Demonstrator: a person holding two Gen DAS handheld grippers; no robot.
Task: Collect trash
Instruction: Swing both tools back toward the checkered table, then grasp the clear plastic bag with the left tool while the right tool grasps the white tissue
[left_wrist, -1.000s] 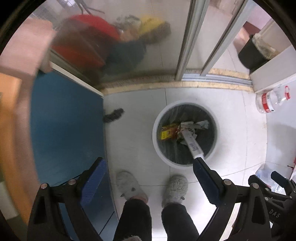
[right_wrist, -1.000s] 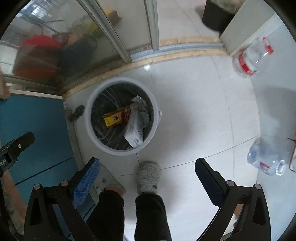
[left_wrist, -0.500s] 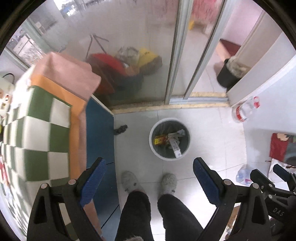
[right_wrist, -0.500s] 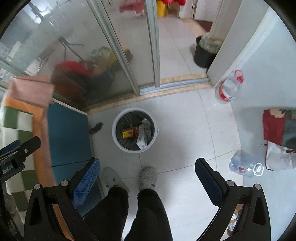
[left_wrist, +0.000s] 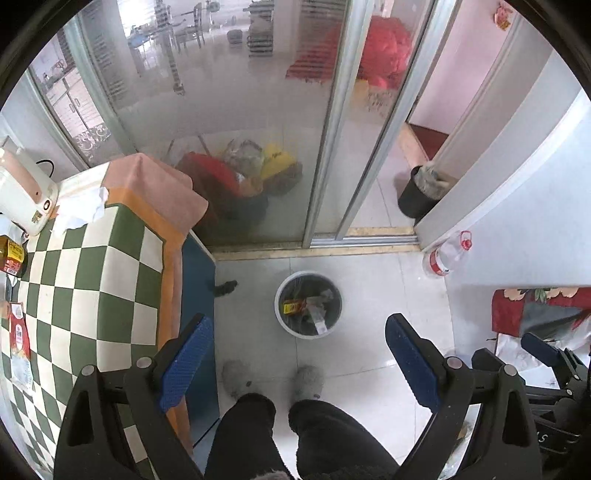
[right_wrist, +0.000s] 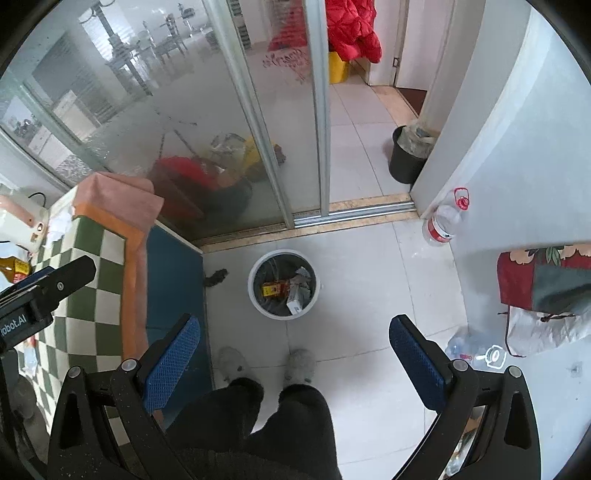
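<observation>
A white round trash bin (left_wrist: 284, 320) (right_wrist: 255, 295) with a dark liner stands on the tiled floor far below, holding a yellow-red packet (left_wrist: 291, 306), a white box (right_wrist: 294, 303) and crumpled paper. My left gripper (left_wrist: 299, 354) hangs open high above it with nothing between its blue pads (left_wrist: 186, 360). My right gripper (right_wrist: 295, 356) is also open and empty, at about the same height. On the checked tablecloth (left_wrist: 92, 280) at the left lie crumpled white paper (left_wrist: 79, 208) and a red-and-white wrapper (left_wrist: 18, 334).
A person's legs in dark trousers (left_wrist: 280, 435) and grey slippers (right_wrist: 301, 365) stand just before the bin. Sliding glass doors (left_wrist: 258, 122) lie beyond. Plastic bottles (left_wrist: 445, 254) (right_wrist: 476, 350), a black bucket (right_wrist: 408, 158), a red bag (right_wrist: 535, 280) and a white appliance (left_wrist: 22, 192) are around.
Both grippers have risen well away from the bin, which now looks much smaller. The table with the checked cloth has come into view at the left. Both stayed open and empty.
</observation>
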